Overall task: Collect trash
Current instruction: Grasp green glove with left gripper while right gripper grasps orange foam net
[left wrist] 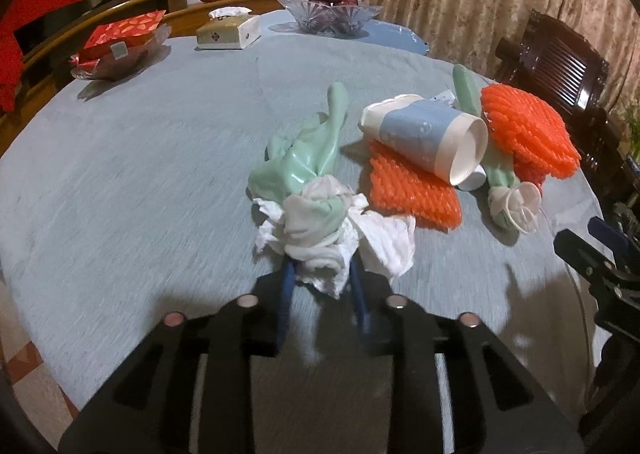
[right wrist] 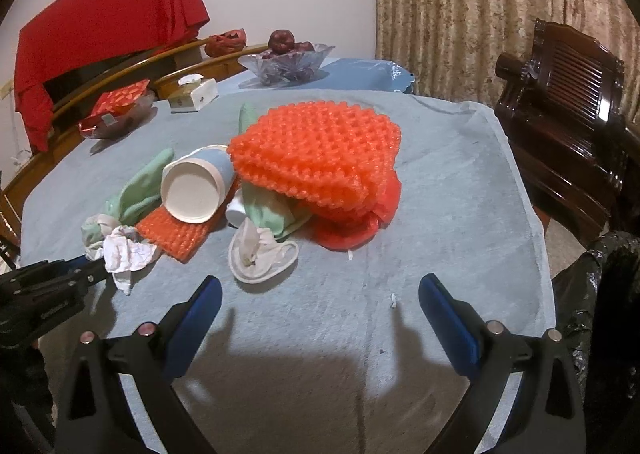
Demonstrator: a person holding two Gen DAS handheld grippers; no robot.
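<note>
My left gripper (left wrist: 322,272) is shut on a crumpled white tissue (left wrist: 320,242) that is tangled with the cuff of a pale green glove (left wrist: 304,161). The right wrist view shows the same grip at the left edge, with the left gripper (right wrist: 86,274) on the tissue (right wrist: 128,254). A blue and white paper cup (left wrist: 424,137) lies on its side over an orange foam net (left wrist: 412,193). A second glove (right wrist: 268,209) with a white cuff (right wrist: 260,258) lies under a bigger orange net (right wrist: 320,149). My right gripper (right wrist: 320,286) hangs open over bare cloth, nothing between its fingers.
The table (right wrist: 440,213) has a grey-blue cloth. At the back stand a tissue box (left wrist: 228,29), a glass fruit bowl (left wrist: 328,13) and a dish of red packets (left wrist: 120,45). A dark wooden chair (right wrist: 568,113) and a black plastic bag (right wrist: 600,294) are on the right.
</note>
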